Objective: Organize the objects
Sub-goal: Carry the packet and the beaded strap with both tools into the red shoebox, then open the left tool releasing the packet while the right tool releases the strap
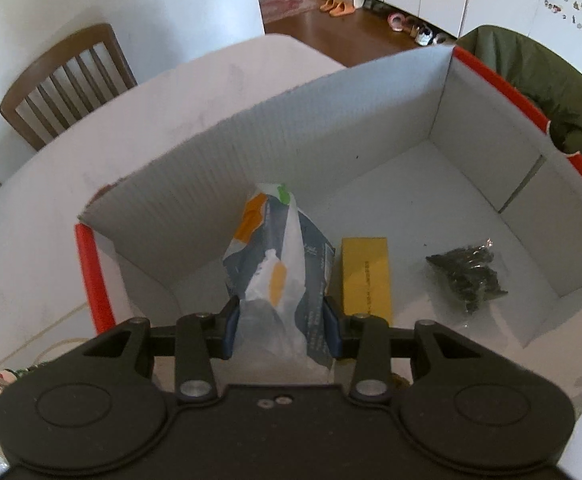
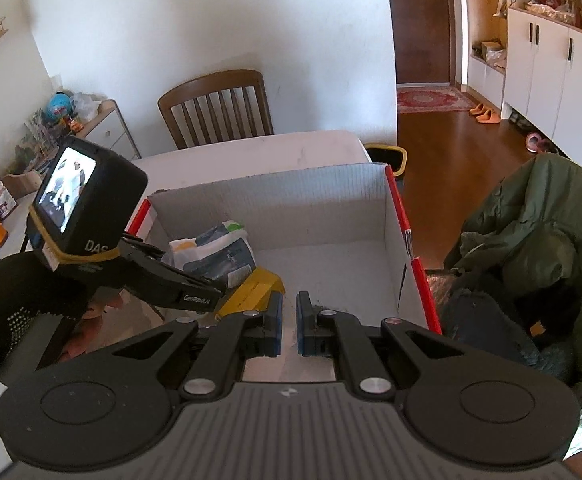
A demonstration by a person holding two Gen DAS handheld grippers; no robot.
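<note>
Centre of left wrist view: left gripper point(image 1: 281, 322), blue pads pinching crumpled soft plastic pouch, blue-grey/white w/ orange patches + green spot near top point(image 1: 277, 264). Pouch held inside open white corrugated cardboard box w/ red outer edges point(image 1: 251, 140), just above box floor; touching floor or not, can't tell. Print on pouch too small to read.

Just right of pouch: flat yellow rectangular box point(image 1: 367, 278) lying on carton floor, line of small dark print along it, unreadable. Further right, apart from it: small clear bag of dark bits point(image 1: 467, 274), also on floor.

Right wrist view, lower centre: right gripper point(image 2: 290, 326) nearly closed, narrow gap between blue pads, nothing in it, hovering over near part of same carton. Left-middle of frame: other gripper's black body, "GenRobot.AI" in white on its arm, "DAS" on camera housing w/ lit screen, yellow band round it. Black-gloved hand point(image 2: 19, 304) at far left gripping it.

Carton on white table point(image 1: 43, 232). Brown wooden slat-back chair point(image 2: 217, 110) beyond table. Green padded jacket point(image 2: 543, 216) at right edge.
</note>
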